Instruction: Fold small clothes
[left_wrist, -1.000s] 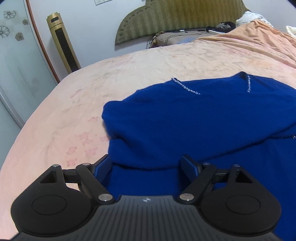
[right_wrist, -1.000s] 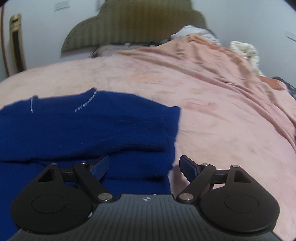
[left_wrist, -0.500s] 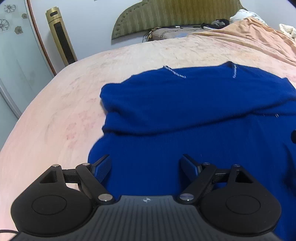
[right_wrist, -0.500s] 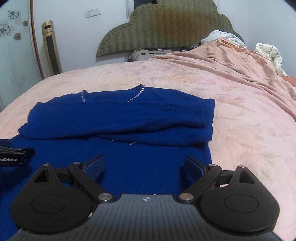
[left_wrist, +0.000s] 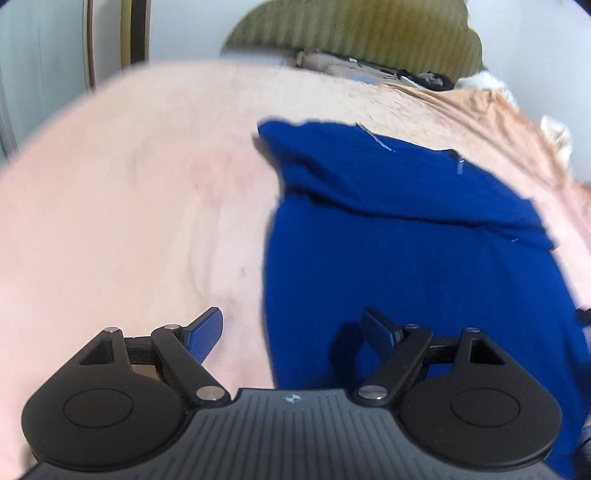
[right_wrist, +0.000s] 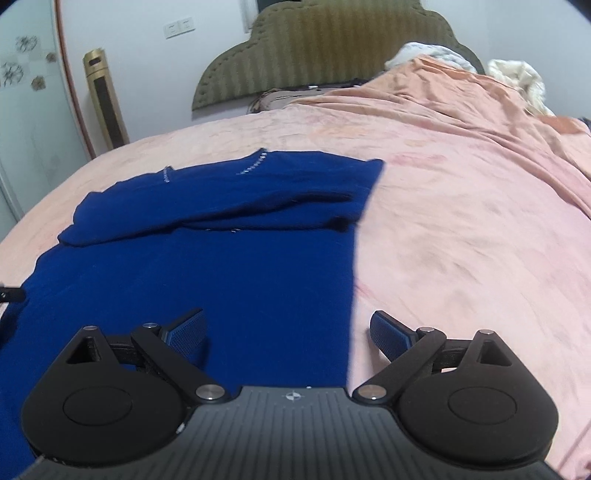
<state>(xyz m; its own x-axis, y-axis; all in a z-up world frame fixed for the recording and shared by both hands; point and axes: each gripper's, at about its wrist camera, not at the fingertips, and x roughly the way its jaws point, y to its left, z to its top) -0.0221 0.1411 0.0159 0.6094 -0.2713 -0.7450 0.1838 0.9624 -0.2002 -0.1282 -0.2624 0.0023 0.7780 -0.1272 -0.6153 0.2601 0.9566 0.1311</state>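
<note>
Both grippers have pulled back toward the near hem. Left gripper (left_wrist: 291, 332): jaws wide, empty, straddling the left edge of the blue sweater (left_wrist: 424, 258). Right gripper (right_wrist: 288, 332): jaws just opened wider, empty, straddling its right edge. Beyond the jaws, sleeves lie folded across the chest on the bed (right_wrist: 461, 221). Judgement: sleeve fold done; hem-to-collar fold next.

This is a bedroom in a home. A wide bed (right_wrist: 461, 229) under a pink sheet fills most of the right wrist view, with an olive padded headboard (right_wrist: 325, 48) against the white wall at top centre. A rumpled orange blanket (right_wrist: 461, 99) lies at upper right. At upper left stand a gold tower fan (right_wrist: 105, 99), a wall socket (right_wrist: 179, 26) and a flower-patterned glass door (right_wrist: 29, 110).
</note>
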